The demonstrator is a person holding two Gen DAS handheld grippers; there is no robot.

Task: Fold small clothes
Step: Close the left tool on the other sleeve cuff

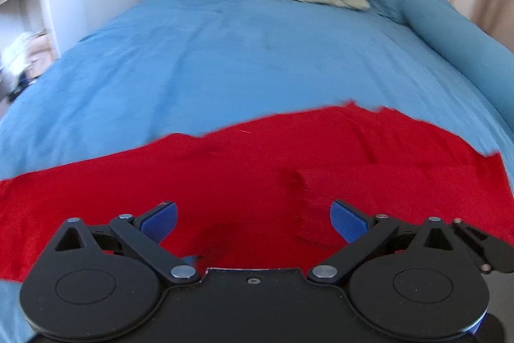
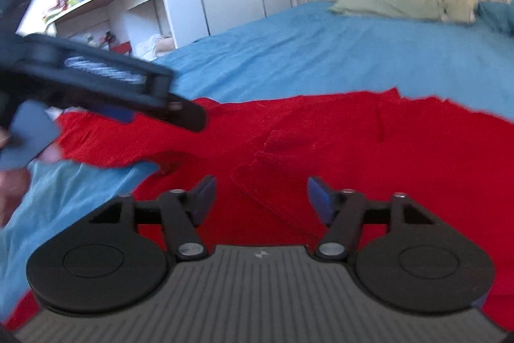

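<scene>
Below both open jaws, the red garment [image 1: 257,169] lies on the bed [image 1: 225,60].

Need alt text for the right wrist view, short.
A red garment lies spread on a blue bedsheet, directly under the right gripper, whose jaws stand open and empty. The left gripper, blurred, hangs over the garment's left edge; a green pillow lies at the bed's far end.

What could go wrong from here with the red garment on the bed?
1. Both grippers, left gripper and right gripper, stand open over the red garment; a deep pinch could also catch the blue sheet.
2. The raised fold may get creased in.
</scene>
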